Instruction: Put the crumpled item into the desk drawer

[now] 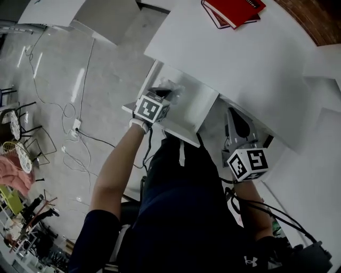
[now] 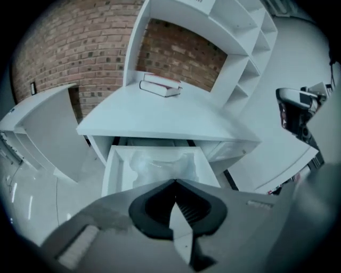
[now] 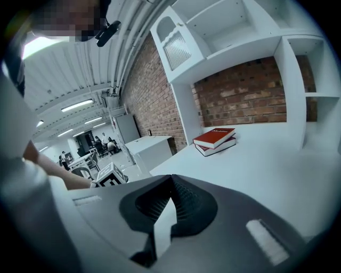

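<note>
At centre frame, the crumpled item (image 2: 160,162) already lies in the open desk drawer (image 2: 113,173); our left gripper (image 2: 175,182) and right gripper (image 3: 171,177) are both clenched on nothing. We judge only shutting the drawer remains.

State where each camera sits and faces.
Head view: on the person's head, steeply down on desk, open drawer, both arms, left gripper, right gripper.
Left gripper view: on that gripper, facing the drawer with the crumpled item; shut jaws show.
Right gripper view: facing across the desk; shut jaws, left arm.
All share the red books.
</note>
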